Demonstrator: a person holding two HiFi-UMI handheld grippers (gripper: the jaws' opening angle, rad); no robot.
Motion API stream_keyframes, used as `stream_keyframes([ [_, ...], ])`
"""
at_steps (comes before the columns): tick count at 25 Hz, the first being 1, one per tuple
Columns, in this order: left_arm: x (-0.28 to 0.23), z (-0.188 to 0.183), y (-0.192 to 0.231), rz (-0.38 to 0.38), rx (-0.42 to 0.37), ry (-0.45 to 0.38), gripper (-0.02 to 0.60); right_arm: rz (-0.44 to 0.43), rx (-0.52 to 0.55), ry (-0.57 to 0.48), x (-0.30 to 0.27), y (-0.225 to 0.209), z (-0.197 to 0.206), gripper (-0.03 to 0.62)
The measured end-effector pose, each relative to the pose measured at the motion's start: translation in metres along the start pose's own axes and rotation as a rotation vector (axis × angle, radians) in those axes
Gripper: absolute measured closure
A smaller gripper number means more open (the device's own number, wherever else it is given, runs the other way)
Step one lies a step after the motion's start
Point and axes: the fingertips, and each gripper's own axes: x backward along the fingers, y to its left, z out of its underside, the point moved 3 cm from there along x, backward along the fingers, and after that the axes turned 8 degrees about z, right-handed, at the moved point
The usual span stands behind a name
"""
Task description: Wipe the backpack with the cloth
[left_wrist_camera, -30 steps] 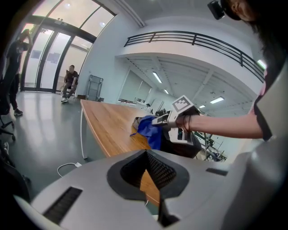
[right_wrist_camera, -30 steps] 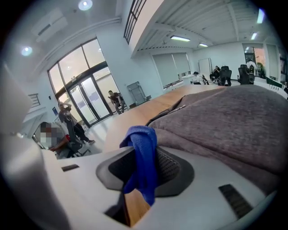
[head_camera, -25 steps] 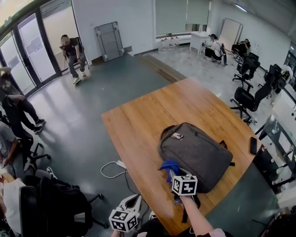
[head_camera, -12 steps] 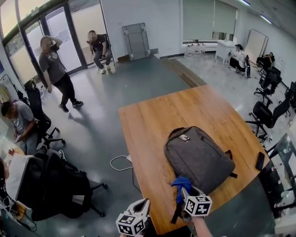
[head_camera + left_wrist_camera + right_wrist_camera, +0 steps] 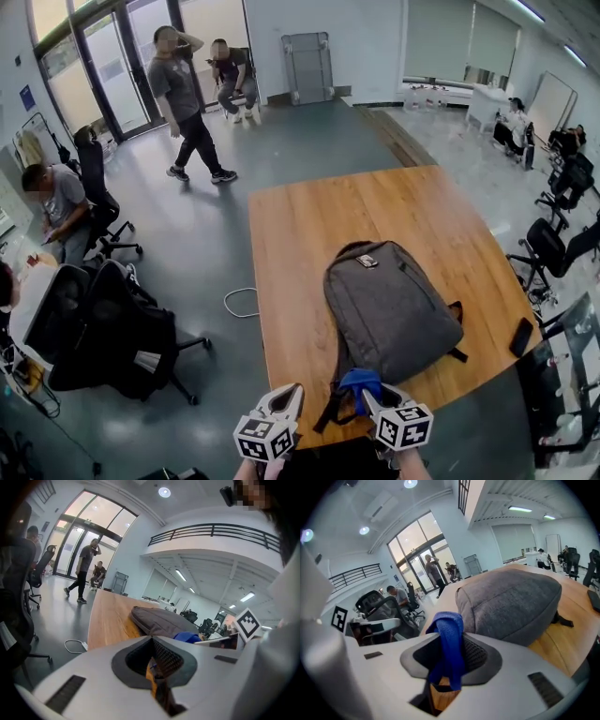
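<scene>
The backpack [image 5: 389, 314] lies on the table [image 5: 309, 216], in the near right part of it. At its near end is the cloth [image 5: 359, 382], between the jaws of the right gripper [image 5: 368, 396]. The left gripper [image 5: 284, 401] is just beside that one, on its left, at the near table edge. A phone [image 5: 521, 337] lies by the table's right edge, right of the backpack. On the floor left of the table lies a cable [image 5: 240, 302], and further left stand office chairs [image 5: 112, 328]. Far behind, near the doors [image 5: 103, 56], one person [image 5: 187, 103] stands.
</scene>
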Motion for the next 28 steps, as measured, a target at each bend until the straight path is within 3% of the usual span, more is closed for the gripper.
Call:
stream_keyframes([
  [5, -0.007, 0.011, -0.023, -0.015, -0.002, 0.002, 0.583, -0.117, 0.122, 0.01, 0.011, 0.009, 0.001, 0.473],
  [8, -0.012, 0.011, -0.03, -0.026, -0.008, -0.002, 0.583, -0.115, 0.196, 0.035, 0.01, 0.002, 0.01, 0.473],
  [12, -0.017, 0.01, -0.035, -0.032, -0.019, -0.007, 0.583, -0.111, 0.184, 0.057, 0.017, -0.019, 0.02, 0.473],
  [28, -0.03, 0.008, -0.044, -0.021, -0.049, 0.029, 0.583, 0.165, 0.001, 0.003, 0.041, -0.17, 0.002, 0.473],
])
